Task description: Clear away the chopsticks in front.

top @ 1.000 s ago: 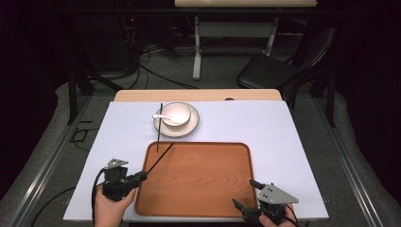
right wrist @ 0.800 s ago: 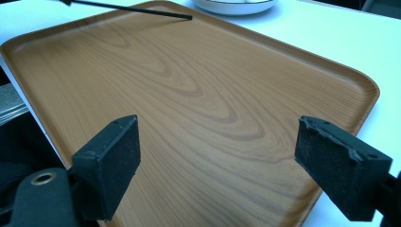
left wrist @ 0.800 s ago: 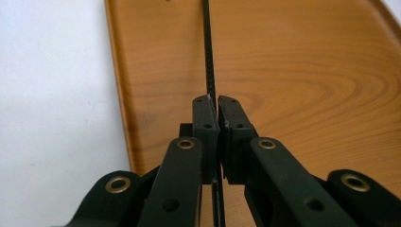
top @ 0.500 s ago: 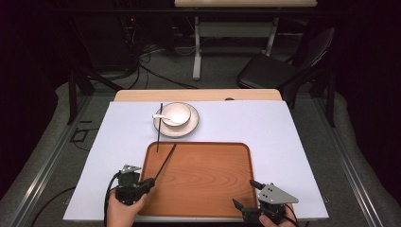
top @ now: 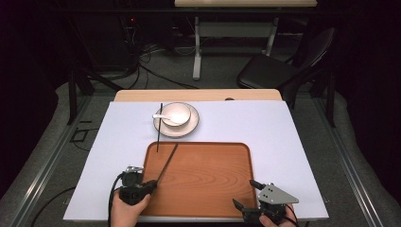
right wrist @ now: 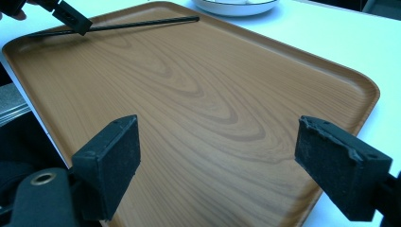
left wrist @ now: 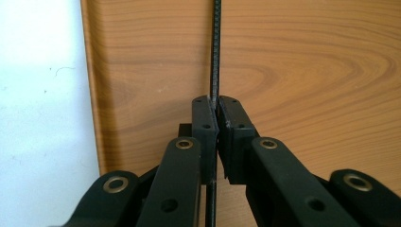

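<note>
Sitting beyond wooden tray (top: 208,175): plate (top: 187,128), bowl (top: 177,112), second chopstick (top: 160,127). Clamping thin black ridged chopstick (left wrist: 215,56) in left gripper (left wrist: 216,113); right gripper (right wrist: 217,156) gaping wide.

high overhead, two close views, shared tray (top: 203,179)

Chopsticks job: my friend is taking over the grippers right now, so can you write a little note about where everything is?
Left gripper: shut on one chopstick, held over the tray's left side, tip pointing toward the plate.
Right gripper: open, holding nothing, at the tray's near right corner.
Things: the second chopstick lies from the plate rim down to the tray edge. A bowl with a spoon sits on the plate, beyond the tray.
Done: one chopstick picked up.
Left: probably set it on the tray, then fetch the second chopstick.
</note>
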A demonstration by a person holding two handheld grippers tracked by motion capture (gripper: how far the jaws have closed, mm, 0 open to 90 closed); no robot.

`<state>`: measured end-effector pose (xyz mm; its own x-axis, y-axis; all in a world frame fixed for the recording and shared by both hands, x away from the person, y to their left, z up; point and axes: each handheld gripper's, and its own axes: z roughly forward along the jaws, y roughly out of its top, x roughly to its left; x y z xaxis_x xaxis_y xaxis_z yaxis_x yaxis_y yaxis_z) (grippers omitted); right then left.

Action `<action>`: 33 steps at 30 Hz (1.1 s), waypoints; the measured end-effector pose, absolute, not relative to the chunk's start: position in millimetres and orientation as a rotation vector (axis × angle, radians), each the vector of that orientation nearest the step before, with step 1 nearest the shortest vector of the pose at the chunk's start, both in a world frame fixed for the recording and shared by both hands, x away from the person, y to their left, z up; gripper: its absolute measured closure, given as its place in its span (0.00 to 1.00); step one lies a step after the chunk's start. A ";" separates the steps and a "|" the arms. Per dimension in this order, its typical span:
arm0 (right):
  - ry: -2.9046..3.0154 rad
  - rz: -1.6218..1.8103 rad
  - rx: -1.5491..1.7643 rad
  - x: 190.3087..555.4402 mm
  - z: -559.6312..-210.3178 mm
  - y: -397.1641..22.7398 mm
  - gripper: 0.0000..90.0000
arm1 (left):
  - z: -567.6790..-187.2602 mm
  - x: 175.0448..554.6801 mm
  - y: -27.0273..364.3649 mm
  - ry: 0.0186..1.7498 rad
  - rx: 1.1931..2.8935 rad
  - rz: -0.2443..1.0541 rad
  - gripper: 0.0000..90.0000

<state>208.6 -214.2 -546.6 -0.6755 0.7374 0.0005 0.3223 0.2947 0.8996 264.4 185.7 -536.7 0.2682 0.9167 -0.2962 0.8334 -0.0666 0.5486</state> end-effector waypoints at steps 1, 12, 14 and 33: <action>2.153 1.348 0.946 208.5 -546.6 -214.2 0.16 | -536.9 264.3 185.5 1.578 1.908 0.167 0.95; 2.154 1.349 0.947 208.3 -546.7 -213.9 0.16 | -527.8 263.3 188.7 1.551 1.891 0.173 0.81; 2.155 1.347 0.945 208.4 -546.7 -213.9 0.16 | -522.7 265.5 191.2 1.542 1.882 0.180 0.77; 2.156 1.344 0.948 209.3 -547.3 -214.4 0.16 | -471.6 332.6 212.2 1.584 1.803 0.308 0.56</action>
<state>209.3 -214.4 -547.3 -0.6757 0.7372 -0.0008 0.3240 0.2979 0.8979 332.6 212.2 -471.6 0.2215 0.9380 -0.2667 0.7698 -0.0003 0.6383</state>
